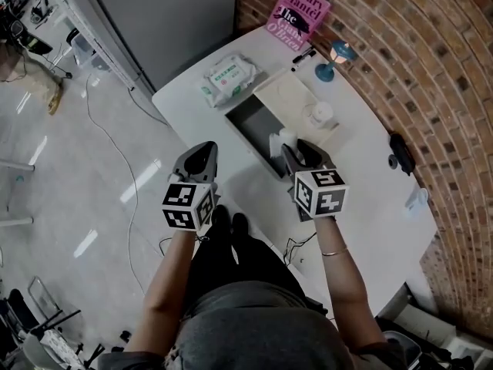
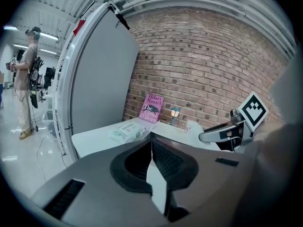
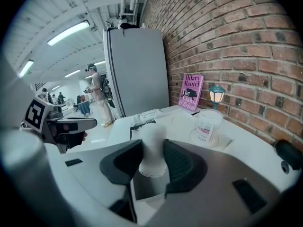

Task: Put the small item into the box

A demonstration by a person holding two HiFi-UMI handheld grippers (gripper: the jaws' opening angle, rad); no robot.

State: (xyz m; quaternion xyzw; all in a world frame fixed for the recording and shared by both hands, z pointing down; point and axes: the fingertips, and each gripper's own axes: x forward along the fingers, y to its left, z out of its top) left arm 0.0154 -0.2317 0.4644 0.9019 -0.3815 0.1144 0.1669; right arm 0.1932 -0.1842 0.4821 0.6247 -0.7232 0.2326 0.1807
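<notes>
A small white roll of gauze (image 3: 152,151) stands upright between the pads of my right gripper (image 3: 151,143), which is shut on it. From the head view the roll (image 1: 286,139) and right gripper (image 1: 297,151) hang over the near right corner of the open dark box (image 1: 248,123) on the white table (image 1: 362,199). My left gripper (image 1: 202,151) is shut with nothing in it, out past the table's left edge. Its closed jaws (image 2: 151,143) point at the table, and the right gripper (image 2: 222,134) shows at the right of that view.
The box's pale lid (image 1: 286,92) lies beside it, with a lidded cup (image 1: 321,114) on it. A wipes pack (image 1: 229,79), a pink book (image 1: 297,14), a small lamp (image 1: 337,55), a pen (image 1: 303,57) and a black object (image 1: 401,153) are also here. A person (image 2: 26,79) stands far off.
</notes>
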